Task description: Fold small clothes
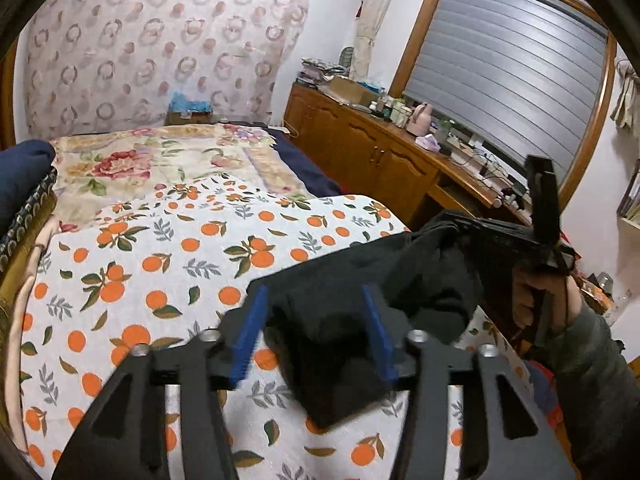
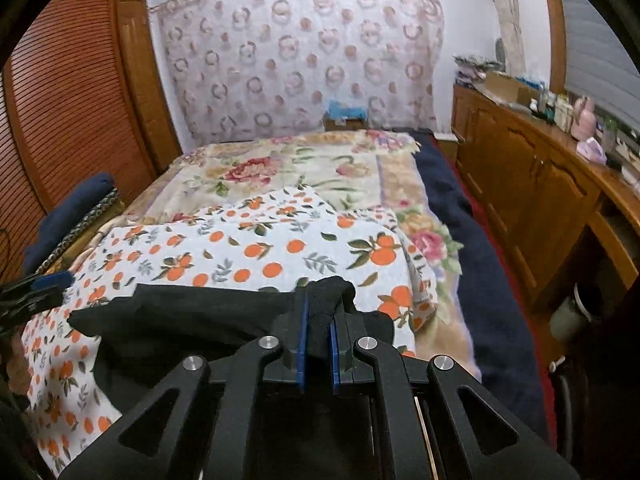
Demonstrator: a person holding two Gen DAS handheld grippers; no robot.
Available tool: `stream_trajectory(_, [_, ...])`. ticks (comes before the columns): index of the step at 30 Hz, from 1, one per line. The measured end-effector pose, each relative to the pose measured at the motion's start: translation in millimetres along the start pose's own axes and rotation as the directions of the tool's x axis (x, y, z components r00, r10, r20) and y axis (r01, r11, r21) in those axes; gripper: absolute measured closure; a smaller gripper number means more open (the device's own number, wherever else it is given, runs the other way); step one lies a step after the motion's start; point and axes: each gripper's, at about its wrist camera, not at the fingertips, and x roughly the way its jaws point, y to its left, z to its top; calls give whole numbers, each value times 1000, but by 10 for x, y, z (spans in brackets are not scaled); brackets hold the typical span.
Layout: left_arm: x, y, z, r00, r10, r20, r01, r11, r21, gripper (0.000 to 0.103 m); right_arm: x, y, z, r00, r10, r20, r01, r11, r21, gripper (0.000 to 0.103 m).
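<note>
Black cloth, one small garment (image 1: 360, 280), hangs just over the orange-print sheet (image 1: 160, 264) between my two grippers.

My right gripper (image 2: 318, 336) is clenched on a bunched corner of it; my left gripper (image 1: 316, 336) stands released, its blue pads (image 1: 252, 336) apart on either side of the cloth without pressing it, as far as I can see. I judge the fabric light, soft and limp: it sags and creases wherever it is unsupported, so I would take it at corners or along a hem, never mid-panel. I count one garment in play and one stack of folded textiles (image 1: 24, 208) at the bed's left edge.
</note>
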Motion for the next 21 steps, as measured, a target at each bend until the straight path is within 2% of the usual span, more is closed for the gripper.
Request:
stream_trajectory(1, [-21, -11, -16, 1000, 0, 1, 0, 1000, 9, 31, -14, -33, 69, 1000, -12, 0, 12, 1000, 10, 89])
stream_trajectory(2, [-36, -22, -22, 1000, 0, 4, 0, 1000, 17, 27, -54, -36, 67, 1000, -18, 9, 17, 1000, 22, 81])
stream_trajectory(3, [-49, -35, -35, 1000, -2, 7, 2, 1000, 26, 26, -93, -38, 126, 1000, -25, 20, 24, 999, 30, 76])
stream_trajectory(5, [-42, -60, -61, 1000, -8, -1, 8, 999, 37, 25, -190, -55, 147, 998, -29, 50, 27, 999, 40, 60])
stream_trajectory(8, [20, -90, -85, 1000, 9, -21, -8, 999, 53, 25, -356, -77, 85, 997, -26, 67, 24, 999, 31, 48])
stream_trajectory(13, [222, -44, -124, 997, 23, -77, -16, 997, 81, 25, -416, -54, -157, 999, 2, 51, 0, 999, -46, 42])
stream_trajectory(15, [340, 12, -103, 995, 30, -100, -22, 997, 78, 25, -312, -60, -218, 999, 32, 11, -31, 998, -59, 42])
stream_trajectory(21, [636, 132, 26, 988, 35, -149, -24, 997, 80, 25, 100, -105, -113, 992, 117, -48, -118, 993, -31, 42])
